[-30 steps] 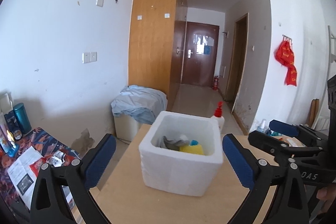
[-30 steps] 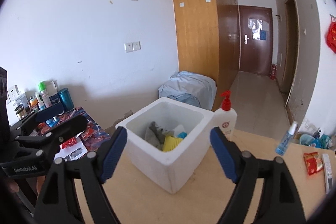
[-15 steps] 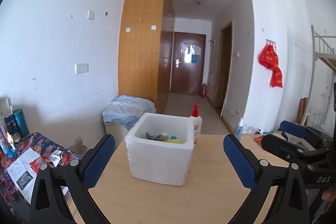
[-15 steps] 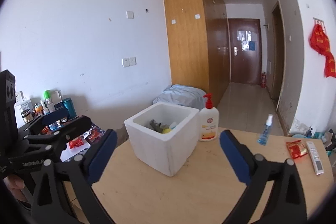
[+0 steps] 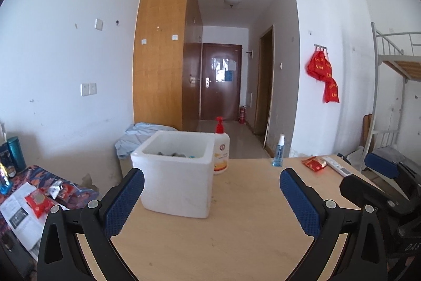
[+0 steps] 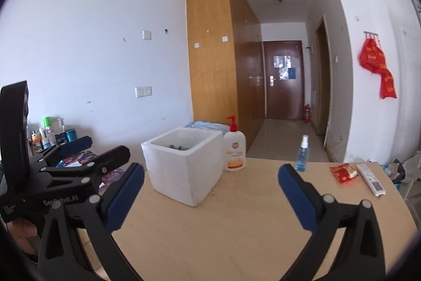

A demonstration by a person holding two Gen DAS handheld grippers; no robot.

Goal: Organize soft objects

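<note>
Soft objects, grey and barely visible, lie inside the white foam box on the table, beside a pump bottle. Both the left tool and the right tool hover apart and empty, short of the box.

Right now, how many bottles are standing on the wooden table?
2. A white pump bottle with a red pump stands right beside the foam box, on its far right side. A small blue spray bottle stands alone further right, near the table's far edge. None seem hidden.
</note>
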